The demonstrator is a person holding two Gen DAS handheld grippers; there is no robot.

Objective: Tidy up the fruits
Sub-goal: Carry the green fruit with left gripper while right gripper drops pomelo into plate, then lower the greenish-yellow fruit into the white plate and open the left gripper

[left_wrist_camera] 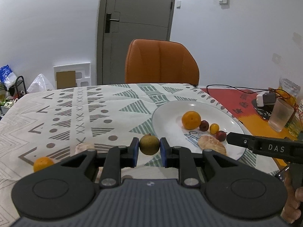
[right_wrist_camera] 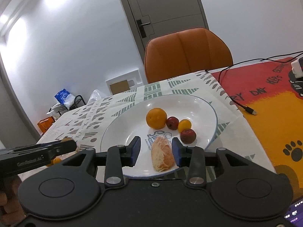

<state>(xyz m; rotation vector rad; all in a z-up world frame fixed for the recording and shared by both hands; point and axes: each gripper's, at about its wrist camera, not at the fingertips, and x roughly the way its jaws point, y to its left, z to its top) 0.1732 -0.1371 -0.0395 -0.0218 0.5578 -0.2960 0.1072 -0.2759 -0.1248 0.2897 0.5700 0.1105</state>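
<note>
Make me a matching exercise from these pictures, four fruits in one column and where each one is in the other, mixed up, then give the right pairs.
Things:
1. brownish-green round fruit
2. peeled citrus piece
3. large orange
4. small orange

Places:
A. on the patterned tablecloth, off the plate
B. on the white plate, at the far end of the fruit row
C. clamped in the left gripper
D. lying on the plate between the open fingers of the right gripper

Pairs: 1-C, 2-D, 3-B, 4-A
</note>
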